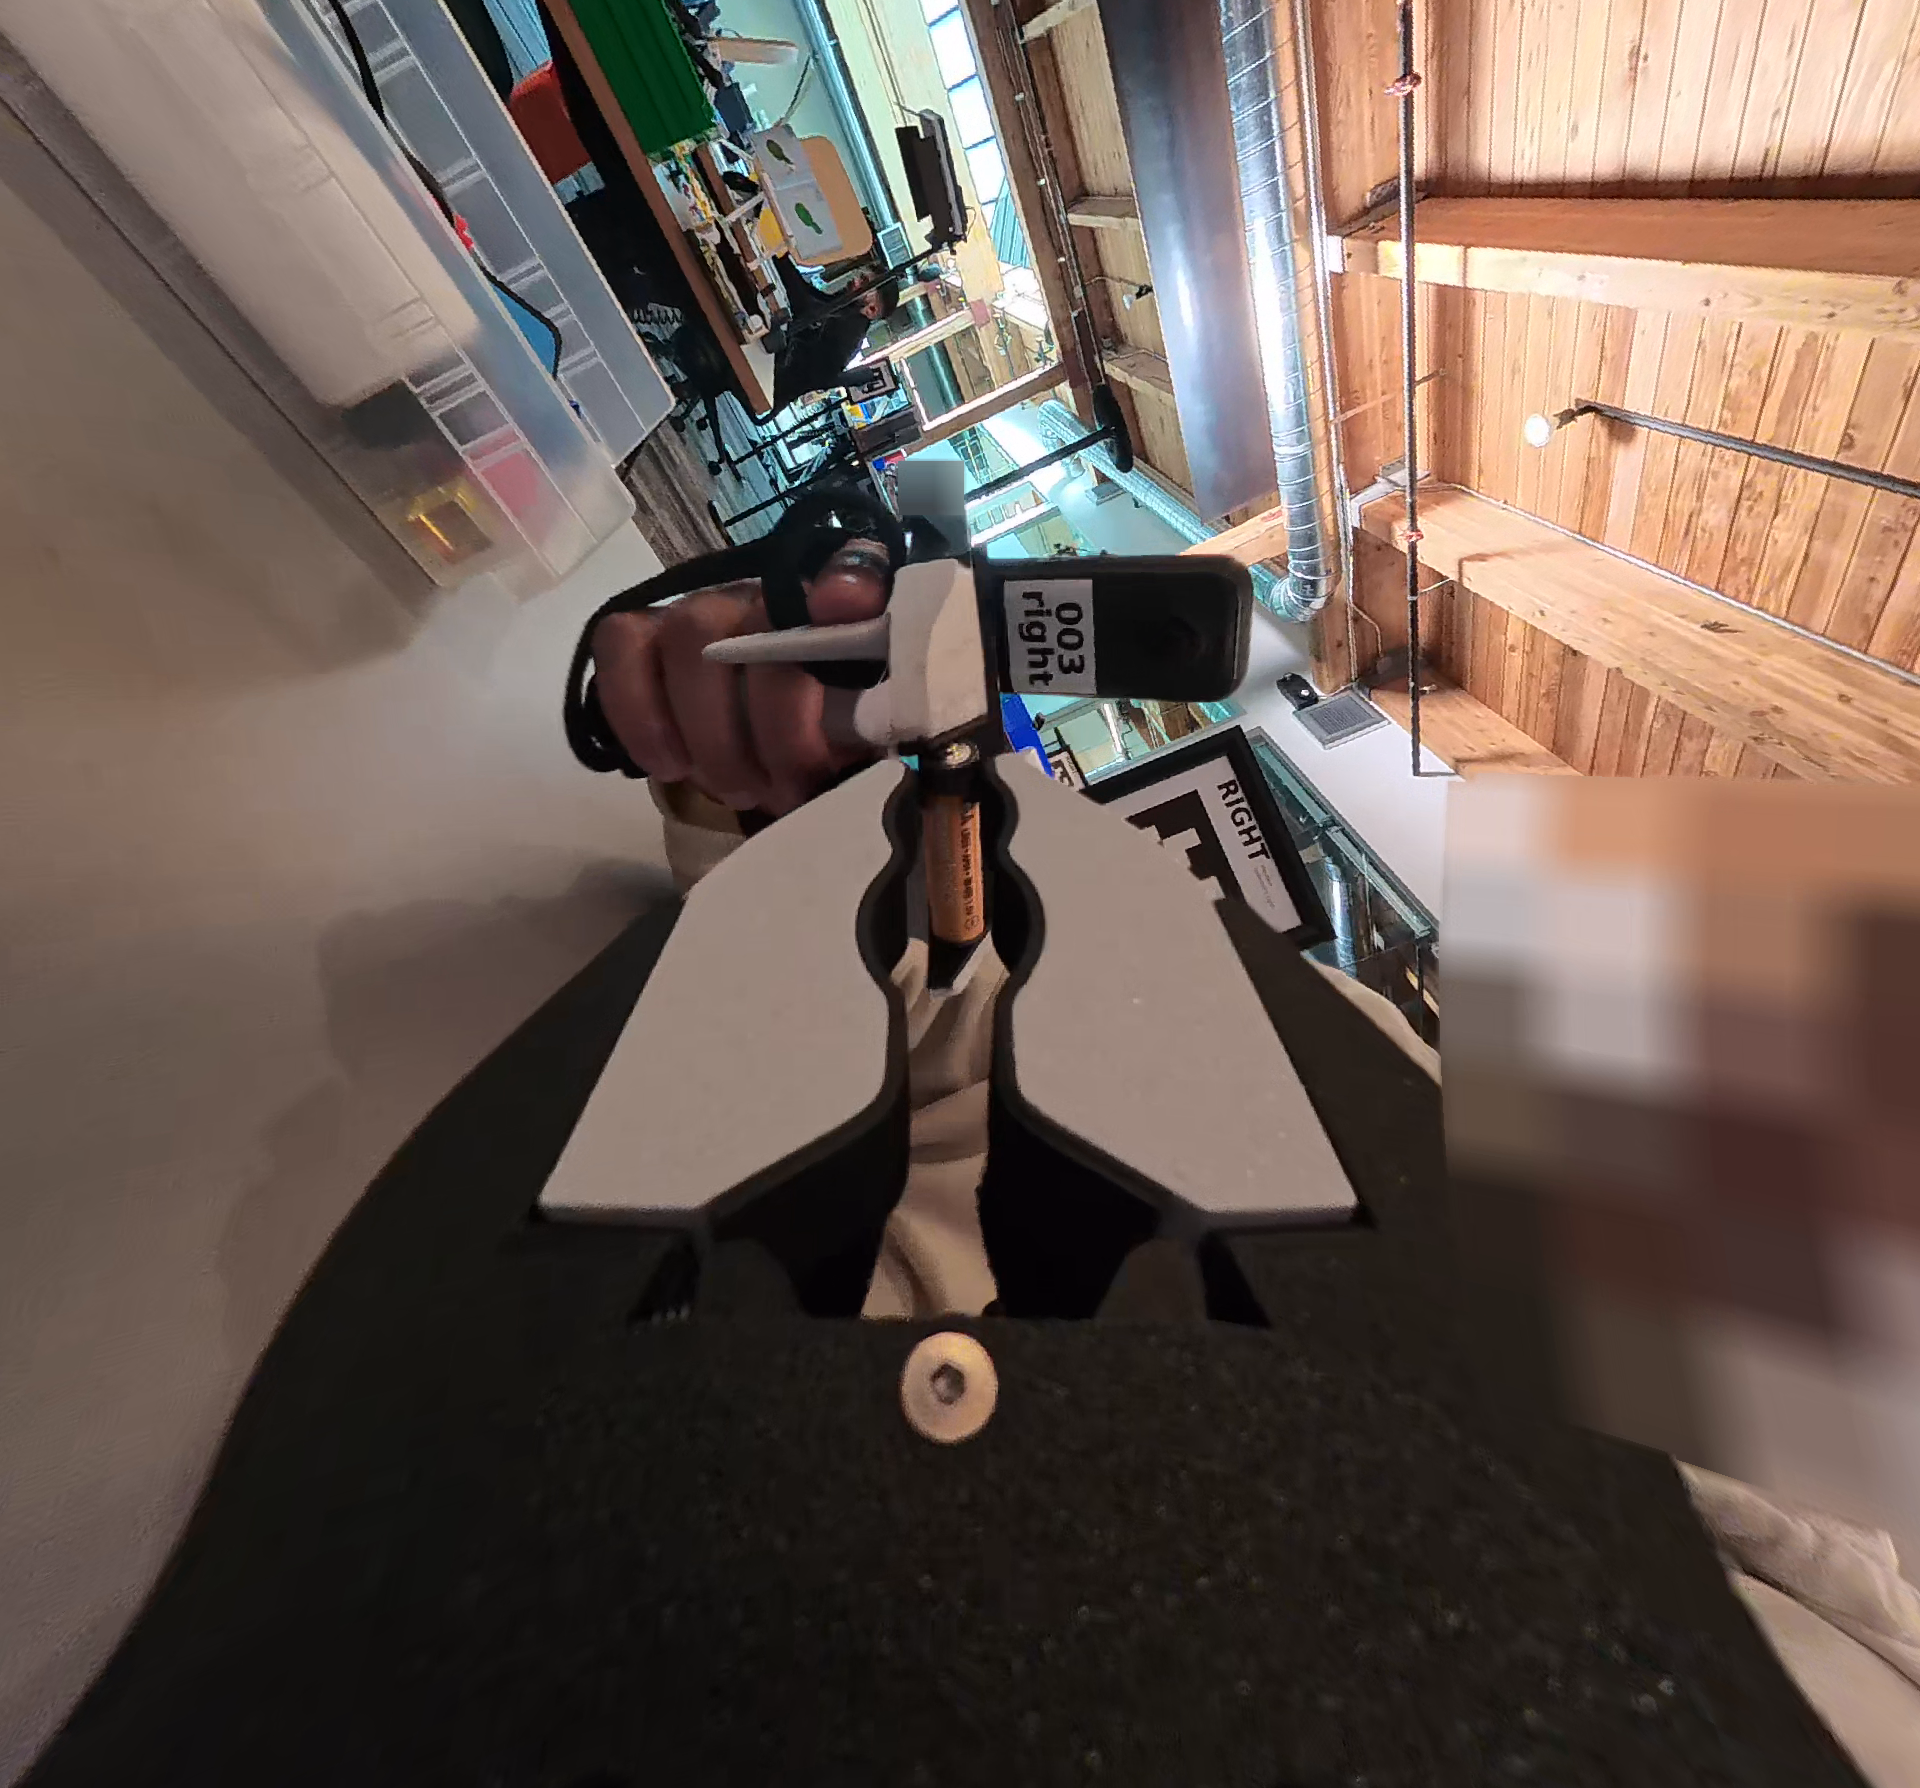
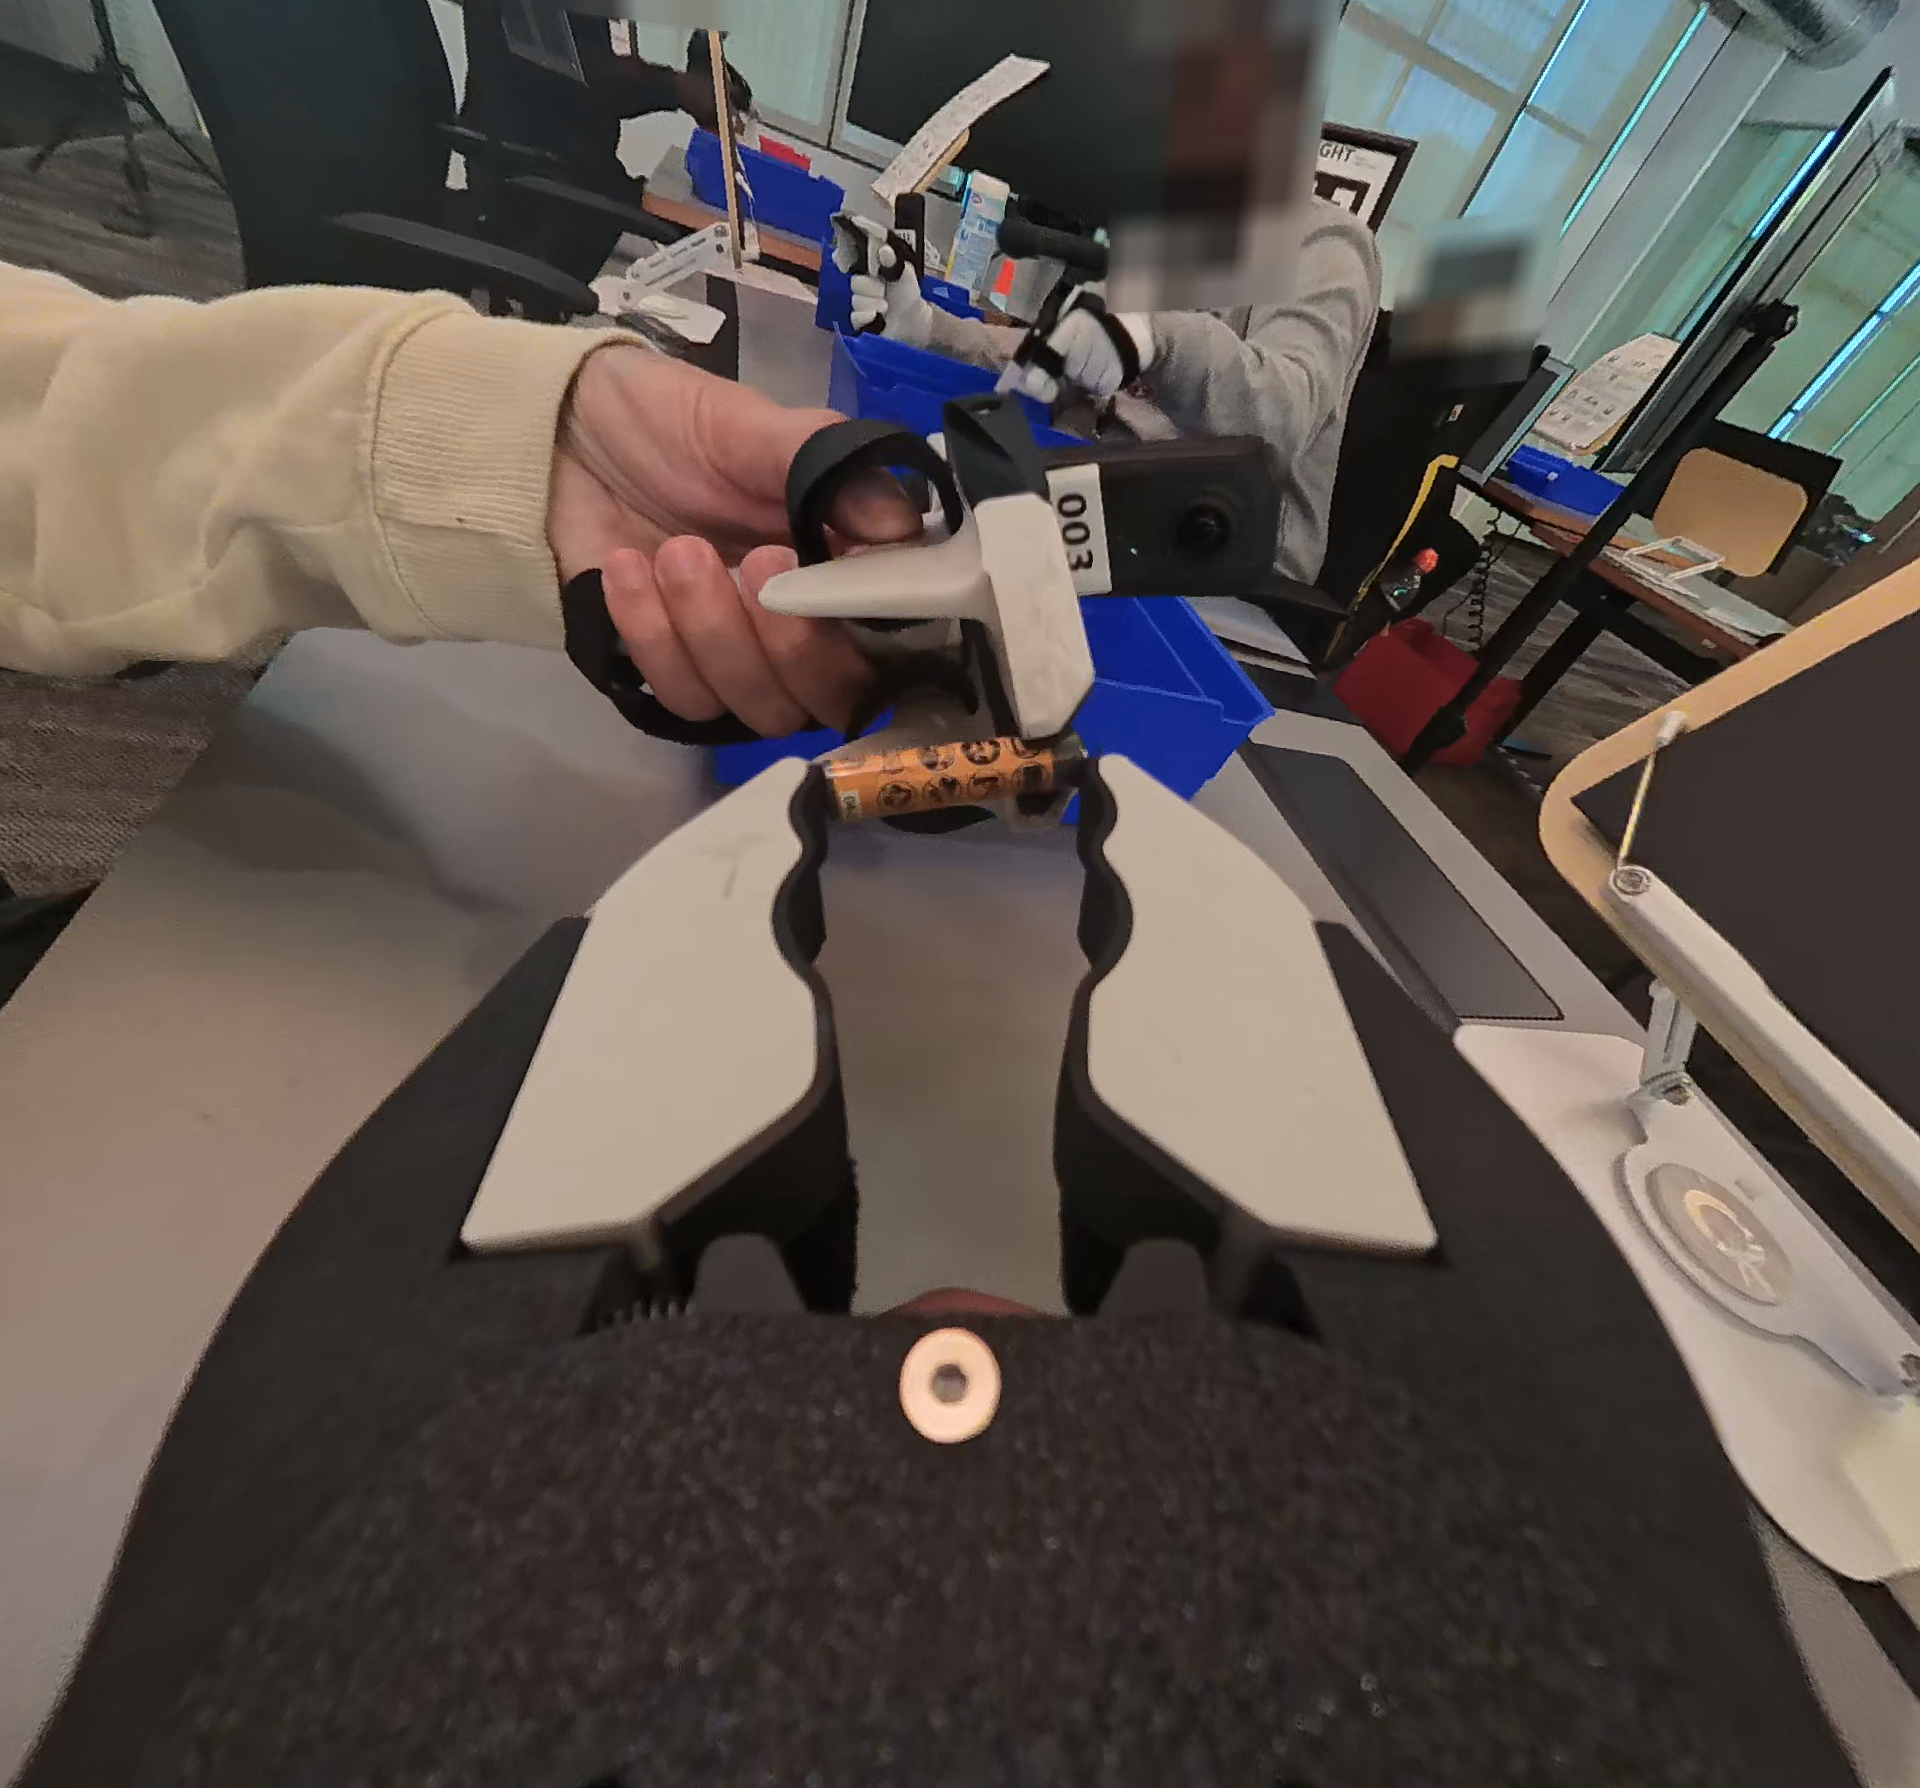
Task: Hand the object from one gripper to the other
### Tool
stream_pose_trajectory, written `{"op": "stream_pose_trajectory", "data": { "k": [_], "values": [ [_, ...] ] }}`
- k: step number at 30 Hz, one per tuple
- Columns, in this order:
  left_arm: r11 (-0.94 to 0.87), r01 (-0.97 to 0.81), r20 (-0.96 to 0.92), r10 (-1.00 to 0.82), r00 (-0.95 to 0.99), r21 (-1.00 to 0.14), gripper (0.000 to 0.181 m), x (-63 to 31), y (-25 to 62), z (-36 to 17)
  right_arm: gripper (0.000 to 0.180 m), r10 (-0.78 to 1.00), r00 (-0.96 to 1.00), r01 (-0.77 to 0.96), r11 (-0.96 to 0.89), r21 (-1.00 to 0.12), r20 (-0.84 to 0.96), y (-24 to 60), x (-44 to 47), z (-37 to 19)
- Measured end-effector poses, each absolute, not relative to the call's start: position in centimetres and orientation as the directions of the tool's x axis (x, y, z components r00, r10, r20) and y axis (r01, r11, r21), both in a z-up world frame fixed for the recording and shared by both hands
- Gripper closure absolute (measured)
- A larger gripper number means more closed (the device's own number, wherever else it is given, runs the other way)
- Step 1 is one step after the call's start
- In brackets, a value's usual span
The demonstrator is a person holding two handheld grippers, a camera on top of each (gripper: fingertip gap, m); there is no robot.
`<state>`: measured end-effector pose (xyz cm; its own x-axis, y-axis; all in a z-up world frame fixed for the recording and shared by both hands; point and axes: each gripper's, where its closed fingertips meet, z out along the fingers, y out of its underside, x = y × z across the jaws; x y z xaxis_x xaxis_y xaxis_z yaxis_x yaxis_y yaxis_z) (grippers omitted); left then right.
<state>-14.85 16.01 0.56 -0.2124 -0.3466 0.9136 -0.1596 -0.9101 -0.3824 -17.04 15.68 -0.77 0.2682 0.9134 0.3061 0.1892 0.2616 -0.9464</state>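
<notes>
Left wrist view: left tool [image 1: 951, 803] is nearly closed, fingers pinching the battery [image 1: 954, 865] by its sides, so it runs lengthwise along the gap.
Right wrist view: right tool [image 2: 951, 793] is spread wide and has hold of nothing.
Battery: orange, black at one end, up in the air over the table [image 2: 312, 855], lying crosswise right at the right tool's fingertips. Can't tell if those tips touch its ends.
Hand [image 2: 686, 533]: cream sleeve, wrapped around the left tool's handle.
Behind: blue bin [image 2: 1153, 689] on the table.
</notes>
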Motion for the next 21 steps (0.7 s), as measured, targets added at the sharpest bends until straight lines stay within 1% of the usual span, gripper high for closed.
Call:
{"op": "stream_pose_trajectory", "data": {
  "k": [3,5,6,7,9,11,12,14,18,21],
  "values": [
    [-0.901,-0.175,0.913,-0.365,-0.183,-0.396,0.156,-15.1,16.1,0.6,0.133,0.882,0.290,0.223,0.316,-0.922,0.372,15.7,-16.9,-0.7],
    [-0.880,-0.134,0.890,-0.453,-0.046,-0.455,0.149,-16.2,17.6,-0.1,0.133,0.828,0.333,0.304,0.358,-0.883,0.450,16.4,-16.2,-1.0],
    [-0.856,-0.106,0.856,-0.513,0.054,-0.506,0.147,-16.9,18.5,-0.5,0.133,0.774,0.358,0.394,0.383,-0.836,0.523,17.2,-15.6,-1.5],
    [-0.822,-0.091,0.807,-0.569,0.158,-0.562,0.146,-17.6,19.3,-1.0,0.133,0.700,0.369,0.498,0.407,-0.766,0.612,18.1,-14.8,-2.1],
    [-0.739,-0.102,0.674,-0.654,0.343,-0.666,0.147,-18.5,20.1,-1.6,0.133,0.538,0.344,0.687,0.415,-0.597,0.770,19.6,-13.4,-3.0],
    [-0.670,-0.142,0.539,-0.690,0.483,-0.729,0.146,-18.5,20.3,-2.5,0.133,0.399,0.272,0.796,0.419,-0.438,0.876,20.1,-12.9,-3.1],
    [-0.645,-0.149,0.504,-0.702,0.504,-0.749,0.146,-18.0,20.1,-2.5,0.133,0.355,0.244,0.817,0.425,-0.388,0.902,20.0,-13.1,-2.9],
    [-0.624,-0.152,0.500,-0.728,0.470,-0.766,0.147,-16.6,19.1,-2.2,0.133,0.328,0.218,0.833,0.428,-0.350,0.919,19.7,-13.9,-2.9],
    [-0.605,-0.208,0.498,-0.770,0.398,-0.769,0.148,-14.9,17.6,-2.5,0.133,0.294,0.219,0.832,0.442,-0.335,0.930,19.2,-14.8,-2.3],
    [-0.572,-0.196,0.474,-0.792,0.384,-0.797,0.150,-14.4,17.5,-2.3,0.134,0.289,0.211,0.825,0.459,-0.328,0.934,18.8,-15.4,-2.3]
  ]
}}
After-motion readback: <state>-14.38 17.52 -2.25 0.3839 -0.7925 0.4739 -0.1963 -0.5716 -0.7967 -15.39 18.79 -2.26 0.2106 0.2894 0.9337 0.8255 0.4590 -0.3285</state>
